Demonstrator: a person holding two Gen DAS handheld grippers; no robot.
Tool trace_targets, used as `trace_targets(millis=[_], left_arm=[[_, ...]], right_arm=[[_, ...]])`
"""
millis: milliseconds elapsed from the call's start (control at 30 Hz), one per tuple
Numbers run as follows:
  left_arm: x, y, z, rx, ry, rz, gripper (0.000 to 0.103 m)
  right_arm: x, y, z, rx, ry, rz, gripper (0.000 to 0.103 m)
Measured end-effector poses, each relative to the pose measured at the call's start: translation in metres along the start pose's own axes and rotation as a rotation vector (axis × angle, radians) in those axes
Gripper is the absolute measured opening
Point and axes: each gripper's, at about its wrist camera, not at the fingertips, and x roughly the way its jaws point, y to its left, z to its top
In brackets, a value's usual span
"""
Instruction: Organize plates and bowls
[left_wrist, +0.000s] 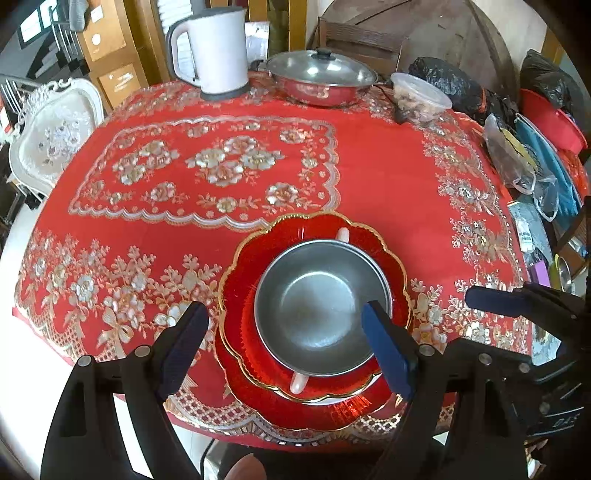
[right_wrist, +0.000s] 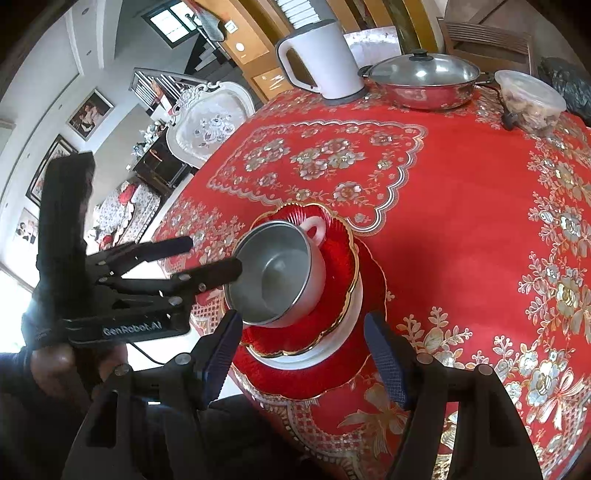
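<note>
Steel bowl (left_wrist: 319, 306) nested in white handled bowl (right_wrist: 314, 240) atop stacked red plates (left_wrist: 314, 391), lower centre of frame, near desk (left_wrist: 388, 177) edge. Left tool (left_wrist: 291, 332) and right tool (right_wrist: 303, 347) both spread wide, empty.

We see a brushed, dull metal bowl (left_wrist: 321, 306) nested in a white glossy ceramic cup (right_wrist: 314, 258). Beneath the bowl, glossy ribbed red plates (left_wrist: 251, 295) rest on embroidered cloth (left_wrist: 388, 177).

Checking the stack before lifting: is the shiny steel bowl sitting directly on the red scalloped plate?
No, the steel bowl is nested inside a white handled bowl, which rests on the red plate.
</note>
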Motion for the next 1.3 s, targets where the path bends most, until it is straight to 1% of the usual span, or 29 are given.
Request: trace_targets(millis=[67,133,200,233,300,333,367,467,567,633,933,1133,1300], left_arm=[[-0.004,0.000,0.001,0.005,-0.018,-0.009,0.086],[-0.008,-0.001,0.002,0.015,-0.038,0.002,0.086],[-0.013,-0.003,0.002,0.028,-0.065,0.033,0.089],[-0.014,-0.002,0.002,0.035,-0.074,0.040,0.096],[-0.018,-0.003,0.000,0.051,-0.107,0.046,0.098],[-0.017,-0.002,-0.001,0.056,-0.109,0.047,0.098],[-0.014,-0.002,-0.002,0.056,-0.101,0.045,0.098],[-0.003,0.006,-0.007,0.015,-0.018,0.003,0.098],[0.008,0.014,-0.015,-0.018,0.058,0.004,0.098],[0.013,0.016,-0.019,-0.030,0.086,0.006,0.098],[0.007,0.014,-0.021,-0.016,0.077,0.016,0.098],[0.007,0.017,-0.021,-0.036,0.081,-0.040,0.098],[0.005,0.012,-0.022,-0.010,0.072,-0.028,0.098]], right_arm=[[0.002,0.000,-0.003,-0.002,0.007,0.004,0.070],[0.004,0.001,-0.006,-0.008,0.015,0.001,0.070],[0.006,0.002,-0.010,-0.015,0.023,-0.002,0.070],[0.007,0.002,-0.012,-0.018,0.026,-0.003,0.070],[0.009,0.003,-0.015,-0.018,0.031,-0.007,0.070],[0.010,0.003,-0.016,-0.021,0.035,-0.009,0.070],[0.011,0.004,-0.018,-0.025,0.039,-0.012,0.070],[0.014,0.006,-0.022,-0.032,0.051,-0.010,0.070],[0.015,0.008,-0.024,-0.039,0.055,-0.006,0.070],[0.015,0.007,-0.024,-0.037,0.054,-0.006,0.070],[0.017,0.008,-0.025,-0.040,0.062,-0.007,0.071],[0.019,0.012,-0.027,-0.040,0.066,-0.004,0.071],[0.019,0.013,-0.027,-0.036,0.066,-0.011,0.071]])
